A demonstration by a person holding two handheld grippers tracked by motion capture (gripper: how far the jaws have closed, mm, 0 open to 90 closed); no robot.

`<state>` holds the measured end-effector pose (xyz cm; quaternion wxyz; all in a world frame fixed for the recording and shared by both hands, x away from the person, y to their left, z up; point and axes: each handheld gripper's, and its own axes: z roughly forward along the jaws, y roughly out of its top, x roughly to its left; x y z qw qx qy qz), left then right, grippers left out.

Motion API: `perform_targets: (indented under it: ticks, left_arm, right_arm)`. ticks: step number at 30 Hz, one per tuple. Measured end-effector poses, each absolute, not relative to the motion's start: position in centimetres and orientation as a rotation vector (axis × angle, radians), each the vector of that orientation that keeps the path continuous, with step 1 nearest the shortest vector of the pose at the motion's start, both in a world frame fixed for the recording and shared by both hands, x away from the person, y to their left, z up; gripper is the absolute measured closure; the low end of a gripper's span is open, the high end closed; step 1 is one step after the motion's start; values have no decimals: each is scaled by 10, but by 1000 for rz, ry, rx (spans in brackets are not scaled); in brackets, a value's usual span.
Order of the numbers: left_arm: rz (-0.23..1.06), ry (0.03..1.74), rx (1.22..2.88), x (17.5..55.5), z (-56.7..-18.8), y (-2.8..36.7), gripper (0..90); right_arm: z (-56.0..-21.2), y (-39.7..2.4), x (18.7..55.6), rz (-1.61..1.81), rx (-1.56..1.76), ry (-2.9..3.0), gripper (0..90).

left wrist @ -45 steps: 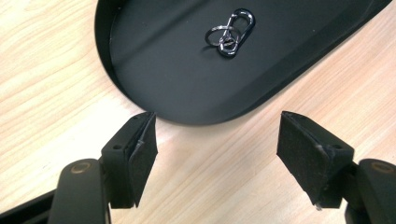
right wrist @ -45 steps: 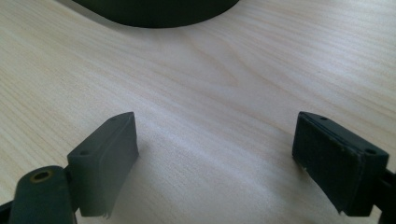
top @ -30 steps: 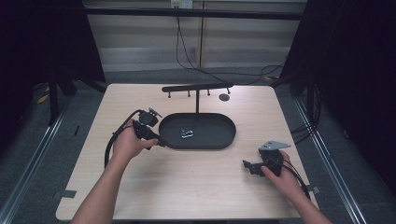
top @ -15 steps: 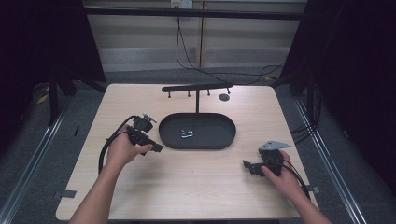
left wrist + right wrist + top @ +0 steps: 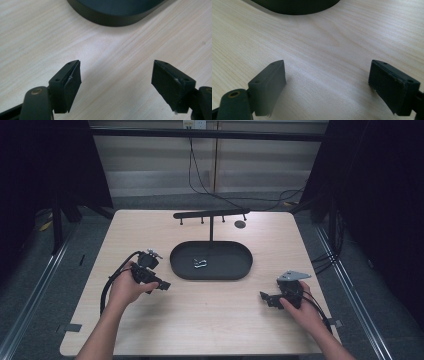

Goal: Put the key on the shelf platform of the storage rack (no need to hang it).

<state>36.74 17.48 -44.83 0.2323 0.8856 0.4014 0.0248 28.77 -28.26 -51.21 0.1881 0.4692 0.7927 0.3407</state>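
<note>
Black tray (image 5: 230,270) beside left hand-held gripper (image 5: 161,284)

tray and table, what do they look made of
Tray: dark, matte, smooth wall with a soft sheen in the left gripper view, likely painted metal or plastic; can't tell which. Table: pale wood, or wood-look laminate, with fine straight grain lines.

Blk rack (image 5: 210,214) behind tray (image 5: 180,268) — small disc (image 5: 240,224) nr it.

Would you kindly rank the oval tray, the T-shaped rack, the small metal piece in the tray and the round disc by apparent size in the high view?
1. Oval tray
2. T-shaped rack
3. Metal piece and round disc: both tiny, too alike to rank.
</note>
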Motion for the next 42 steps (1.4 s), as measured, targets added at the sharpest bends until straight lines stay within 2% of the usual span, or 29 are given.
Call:
perform_targets:
  ticks: [27,34,42]
  left_arm:
    - [78,1075,2451,340,-479,205,219]
    - [135,1025,2470,334,-481,209,215]
    - [201,921,2467,326,-487,213,161]
  right_arm:
    - [-512,-283,288,959,1320,2230,138]
    - [-512,-283,288,958,1320,2230,138]
    - [-512,-283,288,959,1320,2230,138]
